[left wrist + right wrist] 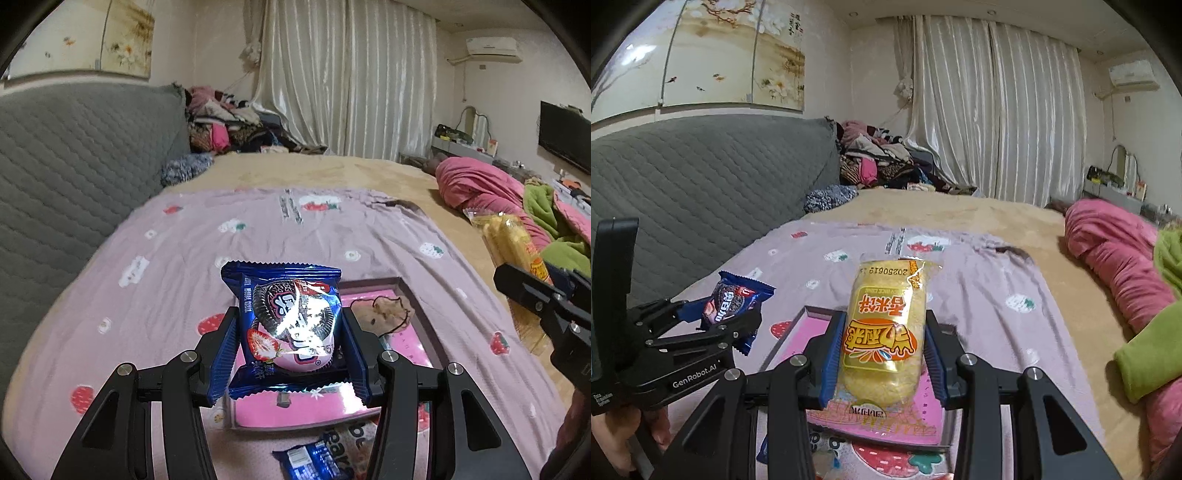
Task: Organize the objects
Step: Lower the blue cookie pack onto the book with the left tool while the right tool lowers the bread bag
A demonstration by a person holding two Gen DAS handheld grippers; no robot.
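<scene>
My left gripper point(290, 332) is shut on a blue cookie packet point(288, 325), held above a shallow pink box point(417, 317) lying on the lilac strawberry sheet. My right gripper point(882, 343) is shut on a yellow rice-cake packet point(882, 332), also above the pink box point(805, 332). In the right wrist view the left gripper point(727, 317) with the blue cookie packet point(733, 299) shows at the left. In the left wrist view the right gripper's body and the yellow packet point(509, 240) show at the right edge. Another blue snack packet point(314, 458) lies on the sheet in front of the box.
The lilac sheet point(184, 258) covers a tan bed point(332, 170). A grey quilted headboard point(74, 155) stands at the left. Pink and green bedding point(1126, 277) is bunched at the right. A pile of clothes point(879, 158) and curtains lie beyond.
</scene>
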